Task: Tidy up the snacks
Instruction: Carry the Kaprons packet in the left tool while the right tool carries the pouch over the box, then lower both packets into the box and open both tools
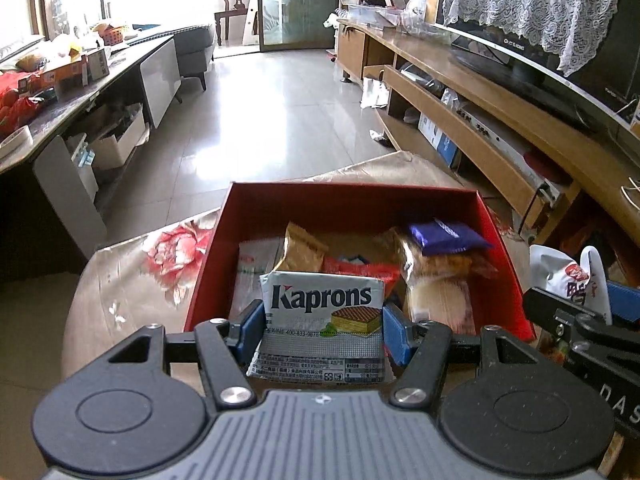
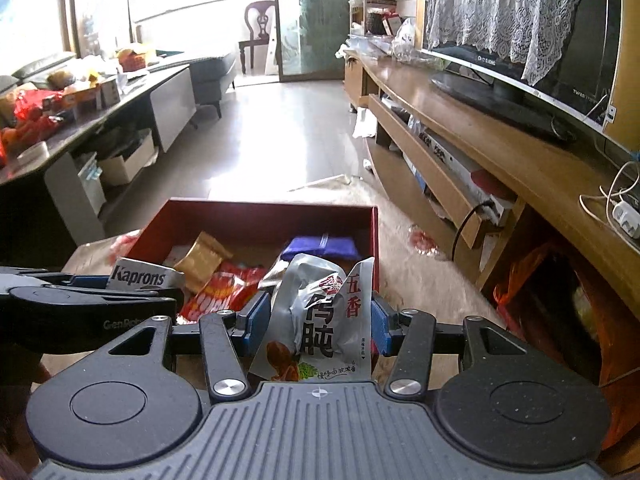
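Note:
My left gripper (image 1: 324, 326) is shut on a white Kaprons wafer packet (image 1: 322, 312), held upright above the near edge of a red box (image 1: 280, 200). My right gripper (image 2: 316, 322) is shut on a crumpled silver snack pouch (image 2: 316, 320) with black and red Chinese lettering, near the box's (image 2: 256, 210) right corner. Inside the box lie a gold packet (image 1: 302, 248), a purple packet (image 1: 444, 236), a red packet (image 2: 218, 294) and other wrapped snacks. Each gripper shows at the edge of the other's view: the right (image 1: 580, 320), the left (image 2: 80, 300).
The box sits on a low table with a floral cloth (image 1: 160, 256). A wooden TV stand (image 1: 500, 92) with a television runs along the right. A cluttered dark counter (image 1: 60, 100) stands at the left. Shiny tiled floor (image 1: 260, 100) lies beyond the table.

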`<state>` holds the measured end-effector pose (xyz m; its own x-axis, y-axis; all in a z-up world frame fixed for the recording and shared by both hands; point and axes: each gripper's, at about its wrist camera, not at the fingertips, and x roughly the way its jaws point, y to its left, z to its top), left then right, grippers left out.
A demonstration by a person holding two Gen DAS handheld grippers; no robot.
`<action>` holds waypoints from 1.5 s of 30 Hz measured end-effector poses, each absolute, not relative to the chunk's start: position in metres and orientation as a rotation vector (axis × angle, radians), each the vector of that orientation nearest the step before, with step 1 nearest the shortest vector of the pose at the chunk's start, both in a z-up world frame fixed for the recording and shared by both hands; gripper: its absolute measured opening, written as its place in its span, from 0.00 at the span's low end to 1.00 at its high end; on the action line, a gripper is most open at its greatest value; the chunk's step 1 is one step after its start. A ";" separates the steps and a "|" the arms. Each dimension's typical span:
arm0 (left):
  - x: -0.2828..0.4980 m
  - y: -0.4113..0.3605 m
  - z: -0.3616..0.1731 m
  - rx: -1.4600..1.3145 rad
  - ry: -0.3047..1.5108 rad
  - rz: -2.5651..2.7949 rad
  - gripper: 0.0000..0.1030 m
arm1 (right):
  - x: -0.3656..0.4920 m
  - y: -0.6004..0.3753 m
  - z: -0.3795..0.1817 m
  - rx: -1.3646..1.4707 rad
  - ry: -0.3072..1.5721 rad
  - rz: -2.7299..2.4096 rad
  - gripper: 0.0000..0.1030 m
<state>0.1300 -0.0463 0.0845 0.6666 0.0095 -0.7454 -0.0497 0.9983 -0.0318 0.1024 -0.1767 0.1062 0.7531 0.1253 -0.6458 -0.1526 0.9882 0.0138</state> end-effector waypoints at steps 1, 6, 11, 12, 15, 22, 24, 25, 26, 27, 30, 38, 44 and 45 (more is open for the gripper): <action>0.133 -0.047 0.084 -0.048 0.840 0.036 0.60 | 0.106 -0.177 0.107 -0.040 0.699 0.149 0.58; 0.151 -0.048 0.083 -0.045 0.841 0.047 0.60 | 0.122 -0.178 0.107 -0.038 0.702 0.143 0.58; 0.167 -0.050 0.081 -0.041 0.840 0.058 0.60 | 0.138 -0.175 0.107 -0.045 0.706 0.147 0.58; 0.170 -0.049 0.081 -0.043 0.841 0.061 0.61 | 0.141 -0.174 0.106 -0.046 0.708 0.148 0.58; 0.179 -0.047 0.079 -0.040 0.842 0.072 0.60 | 0.150 -0.173 0.105 -0.043 0.715 0.148 0.58; 0.200 -0.045 0.066 -0.040 0.869 0.095 0.61 | 0.171 -0.172 0.095 -0.042 0.756 0.142 0.58; 0.205 -0.046 0.062 -0.039 0.879 0.098 0.61 | 0.177 -0.170 0.090 -0.039 0.775 0.146 0.58; 0.207 -0.046 0.061 -0.038 0.883 0.100 0.61 | 0.180 -0.169 0.088 -0.042 0.782 0.146 0.58; 0.209 -0.046 0.059 -0.037 0.887 0.101 0.61 | 0.182 -0.167 0.086 -0.046 0.789 0.146 0.58; 0.210 -0.045 0.057 -0.038 0.892 0.103 0.61 | 0.185 -0.166 0.084 -0.048 0.795 0.148 0.58; 0.215 -0.047 0.052 -0.037 0.908 0.105 0.61 | 0.190 -0.163 0.078 -0.047 0.820 0.155 0.58; 0.221 -0.046 0.042 -0.032 0.938 0.119 0.61 | 0.199 -0.155 0.069 -0.054 0.857 0.158 0.59; 0.225 -0.044 0.037 -0.039 0.960 0.122 0.61 | 0.203 -0.155 0.065 -0.058 0.867 0.154 0.59; 0.226 -0.043 0.036 -0.043 0.965 0.123 0.61 | 0.203 -0.155 0.064 -0.060 0.869 0.155 0.59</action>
